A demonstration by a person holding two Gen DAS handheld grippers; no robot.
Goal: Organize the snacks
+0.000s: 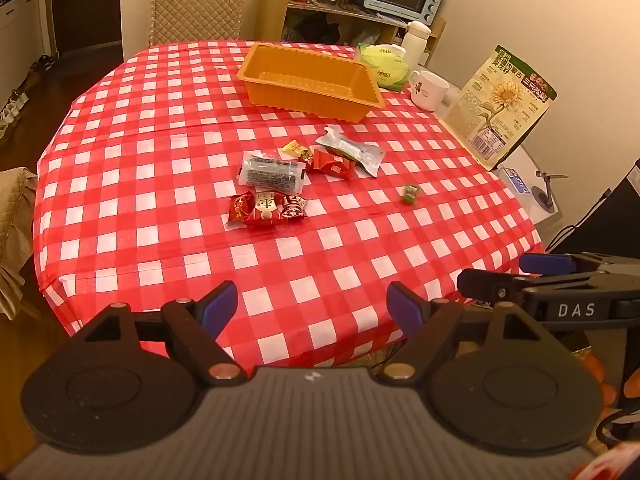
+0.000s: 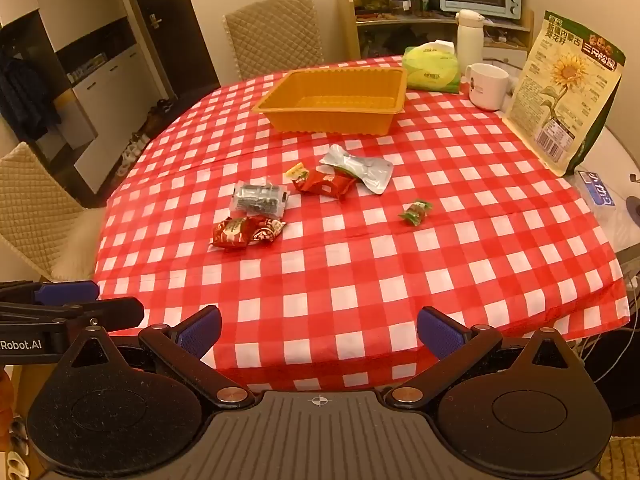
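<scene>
Several wrapped snacks lie mid-table on the red checked cloth: a dark clear-wrapped pack (image 1: pixel 272 172) (image 2: pixel 260 199), red packets (image 1: pixel 266 209) (image 2: pixel 246 232), another red packet (image 1: pixel 333 163) (image 2: pixel 324 183), a small yellow one (image 1: pixel 293 148), a silver pouch (image 1: pixel 352 150) (image 2: pixel 358 168) and a lone green candy (image 1: pixel 410 193) (image 2: pixel 416 212). Behind them stands an orange tray (image 1: pixel 280 98) (image 2: pixel 292 118) with nothing in it. My left gripper (image 1: pixel 312 306) hovers open over the table's near edge. My right gripper (image 2: pixel 319 332) is open too, beside it, nothing between its fingers.
At the back right stand a white mug (image 1: pixel 428 88) (image 2: pixel 488 86), a green tissue pack (image 2: pixel 432 70), a white flask (image 2: pixel 470 40) and a tall sunflower-seed bag (image 1: pixel 500 108) (image 2: pixel 564 92). Quilted chairs (image 1: pixel 198 4) (image 2: pixel 24 204) ring the table.
</scene>
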